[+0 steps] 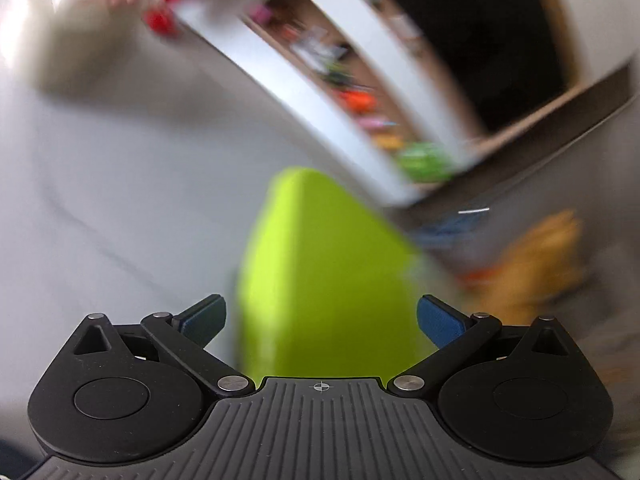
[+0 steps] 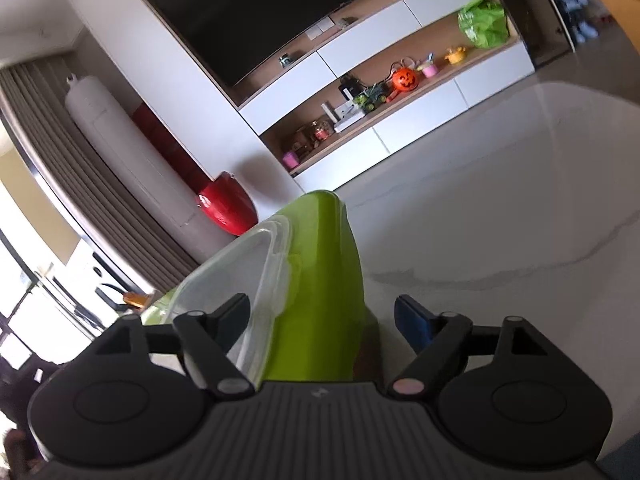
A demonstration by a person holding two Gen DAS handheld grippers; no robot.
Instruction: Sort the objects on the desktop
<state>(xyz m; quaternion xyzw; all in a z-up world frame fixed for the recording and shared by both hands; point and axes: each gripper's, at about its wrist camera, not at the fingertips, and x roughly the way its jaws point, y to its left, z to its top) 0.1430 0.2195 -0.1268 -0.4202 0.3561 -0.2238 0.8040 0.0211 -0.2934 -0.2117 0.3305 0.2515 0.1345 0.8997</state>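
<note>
Both the left gripper (image 1: 321, 320) and right gripper (image 2: 322, 320) stand with fingers apart around the lime-green container (image 2: 320, 280), gaps beside its edges, pale tabletop (image 2: 500, 220) open far right.

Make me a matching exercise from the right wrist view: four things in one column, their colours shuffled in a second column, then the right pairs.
Things:
1. pumpkin bucket on the shelf
2. lid between the right gripper jaws
3. round case on the floor
4. small cup on the lowest shelf

Colours:
A. pink
B. lime green
C. orange
D. red

Pairs: 1-C, 2-B, 3-D, 4-A
</note>
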